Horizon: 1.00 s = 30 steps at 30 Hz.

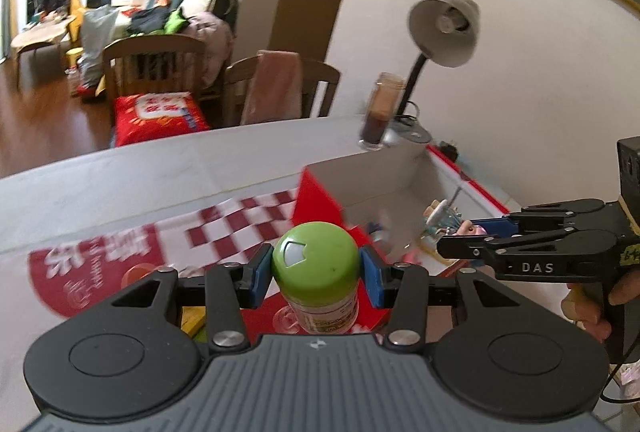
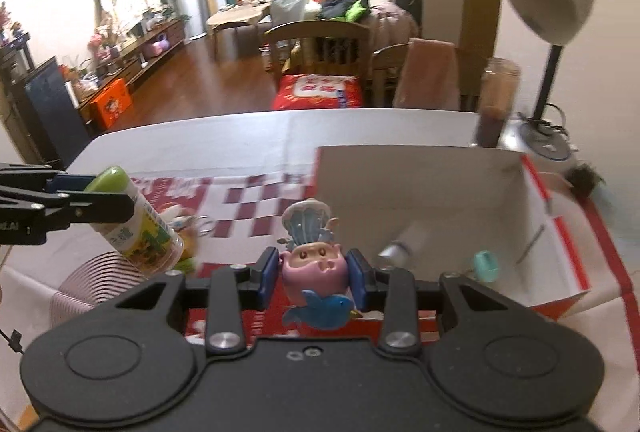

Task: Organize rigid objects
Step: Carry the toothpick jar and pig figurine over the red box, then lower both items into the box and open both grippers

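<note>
The bottle (image 1: 318, 282) has a lime-green cap and a pale label printed in green and yellow. The figurine (image 2: 314, 268) is pink, with a light-blue shell at its 12 o'clock and a bright blue bird at 6 o'clock. Both pairs of fingers (image 1: 259, 278) carry blue pads on black frames. The box (image 2: 440, 192) is white inside, red outside. A red-and-white checked cloth (image 1: 240, 228) covers the white desk (image 1: 120, 172).

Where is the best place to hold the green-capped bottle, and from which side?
Grip the bottle at its green cap, as the left gripper does now: pads on opposite sides. The cap is round and even; the label below looks slippery.
</note>
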### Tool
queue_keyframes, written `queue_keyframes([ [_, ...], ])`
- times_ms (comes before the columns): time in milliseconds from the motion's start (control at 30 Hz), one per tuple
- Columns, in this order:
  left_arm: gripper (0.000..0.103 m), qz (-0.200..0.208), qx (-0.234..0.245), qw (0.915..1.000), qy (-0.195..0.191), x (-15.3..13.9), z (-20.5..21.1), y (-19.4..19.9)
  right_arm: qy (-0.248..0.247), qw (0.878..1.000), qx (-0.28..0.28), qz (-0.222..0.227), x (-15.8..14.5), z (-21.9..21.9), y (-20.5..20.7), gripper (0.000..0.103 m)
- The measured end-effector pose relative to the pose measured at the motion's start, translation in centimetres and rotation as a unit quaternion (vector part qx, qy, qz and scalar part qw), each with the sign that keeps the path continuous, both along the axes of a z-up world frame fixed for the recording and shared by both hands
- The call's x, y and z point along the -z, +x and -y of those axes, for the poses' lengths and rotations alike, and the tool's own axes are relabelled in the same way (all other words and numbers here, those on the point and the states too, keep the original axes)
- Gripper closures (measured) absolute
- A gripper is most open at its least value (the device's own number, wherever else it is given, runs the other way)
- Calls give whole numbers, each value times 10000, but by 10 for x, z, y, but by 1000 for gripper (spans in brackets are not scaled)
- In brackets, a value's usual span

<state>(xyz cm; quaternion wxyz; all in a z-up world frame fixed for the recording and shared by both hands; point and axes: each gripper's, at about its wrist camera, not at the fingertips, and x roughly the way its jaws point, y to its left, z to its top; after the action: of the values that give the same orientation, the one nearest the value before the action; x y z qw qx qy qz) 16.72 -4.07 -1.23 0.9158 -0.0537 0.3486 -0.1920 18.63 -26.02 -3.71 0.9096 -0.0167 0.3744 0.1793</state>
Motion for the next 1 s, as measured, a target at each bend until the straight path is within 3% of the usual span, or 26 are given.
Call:
queue_keyframes([
  [433, 58, -103, 351, 9993, 122, 2, 93, 56, -252, 9990, 343, -98, 28, 66, 37, 67],
  [1000, 58, -505, 17, 9906, 1271, 57, 179, 150, -463, 9963, 210, -693, 79, 81, 94, 67],
])
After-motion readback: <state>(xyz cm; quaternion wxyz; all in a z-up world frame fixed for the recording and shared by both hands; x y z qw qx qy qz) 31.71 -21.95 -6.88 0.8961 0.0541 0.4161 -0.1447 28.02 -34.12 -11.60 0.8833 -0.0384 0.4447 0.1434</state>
